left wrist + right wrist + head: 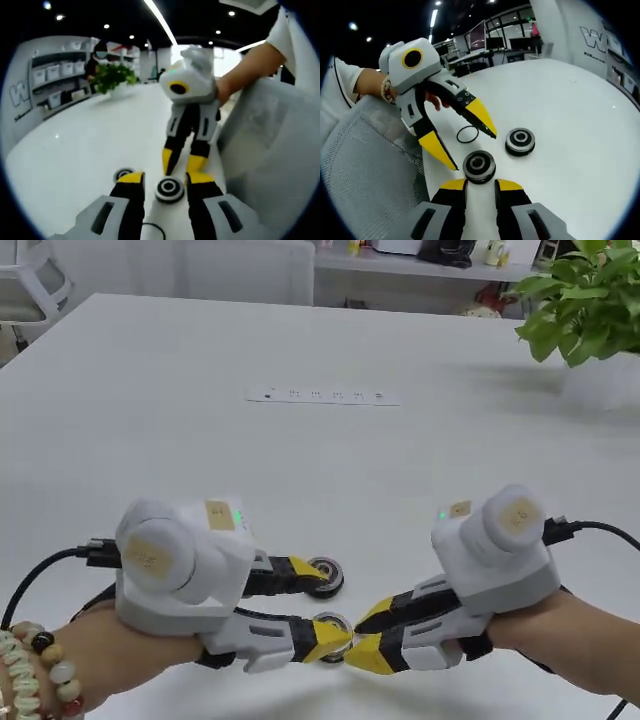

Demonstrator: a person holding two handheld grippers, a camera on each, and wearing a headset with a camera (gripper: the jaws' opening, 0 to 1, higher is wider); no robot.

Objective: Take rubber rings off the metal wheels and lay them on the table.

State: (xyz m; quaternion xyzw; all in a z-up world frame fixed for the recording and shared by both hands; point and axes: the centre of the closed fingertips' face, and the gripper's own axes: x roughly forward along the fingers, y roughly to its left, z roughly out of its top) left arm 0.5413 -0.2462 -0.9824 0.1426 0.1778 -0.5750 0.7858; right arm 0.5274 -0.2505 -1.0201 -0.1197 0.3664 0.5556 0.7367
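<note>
Left claw (165,179) wide open, empty; black-rimmed metal wheel (479,166) on white desk (570,100) sits between its tips. Right claw (481,186) part open, empty, just short. Advice: clamp wheel firmly, then hook rubber edge. 1 loose black rubber ring (467,134) lies nearby.

Ring (467,134) beside wheels (479,165) on table (560,100)

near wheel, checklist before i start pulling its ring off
1. The near wheel lies flat on the table, between the left gripper's jaws: ok.
2. The left gripper clamped on it to hold it steady: not ok, jaws open.
3. The right gripper open, tips at the wheel's edge: ok.
4. A rubber ring on this wheel: cannot tell, the rim just looks dark.
5. The loose ring lies apart from it: ok.
6. The second wheel sits out of the way: ok.
</note>
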